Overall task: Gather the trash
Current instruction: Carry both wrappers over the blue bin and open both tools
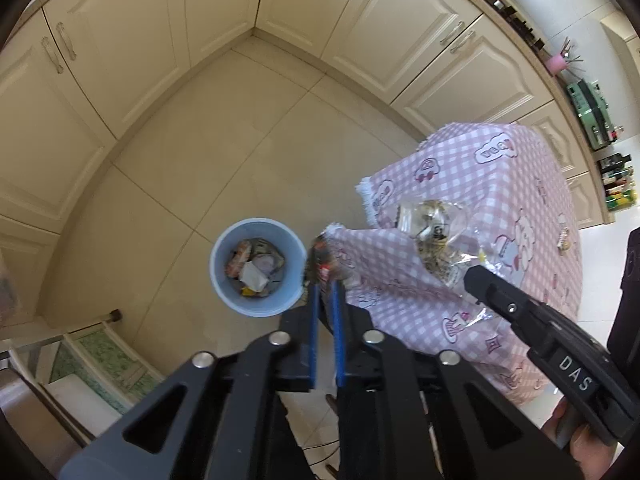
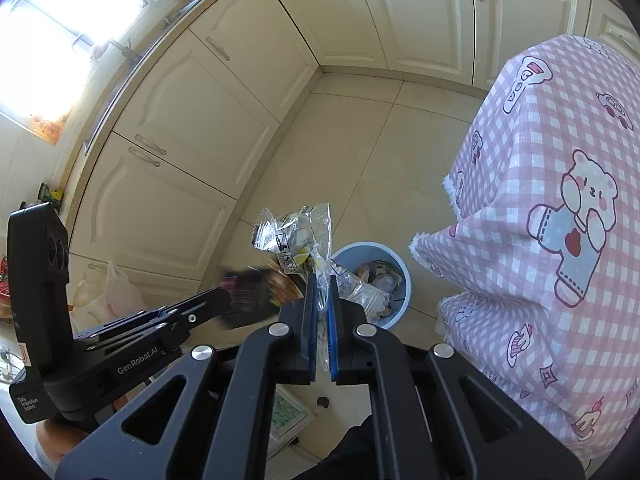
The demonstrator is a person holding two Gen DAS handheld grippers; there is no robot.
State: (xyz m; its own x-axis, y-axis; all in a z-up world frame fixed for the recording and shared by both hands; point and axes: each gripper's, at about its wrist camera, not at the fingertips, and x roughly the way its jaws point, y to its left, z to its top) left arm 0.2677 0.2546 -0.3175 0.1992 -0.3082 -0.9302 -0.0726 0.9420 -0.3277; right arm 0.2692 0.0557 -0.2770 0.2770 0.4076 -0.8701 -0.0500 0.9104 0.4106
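Observation:
A blue bin (image 1: 218, 276) (image 2: 404, 280) stands on the tiled floor with several crumpled wrappers inside. My left gripper (image 1: 326, 286) (image 2: 226, 300) hovers just right of the bin's rim. Its blue pads stand slightly apart. A dark snack wrapper (image 1: 322, 260) (image 2: 256, 292) sits loose at their tips and looks blurred in the right wrist view. My right gripper (image 2: 322, 280) (image 1: 470, 274) is shut on a clear plastic bag (image 2: 292, 232) (image 1: 436, 232) holding scraps, which hangs above the floor left of the bin in the right wrist view.
A table under a pink checked cloth (image 1: 500, 184) (image 2: 540, 160) stands close beside the bin. Cream cabinets (image 1: 132, 60) line the corner behind. A white plastic bag (image 2: 116, 288) lies by the cabinets. A low rack with green panels (image 1: 100, 356) sits near me.

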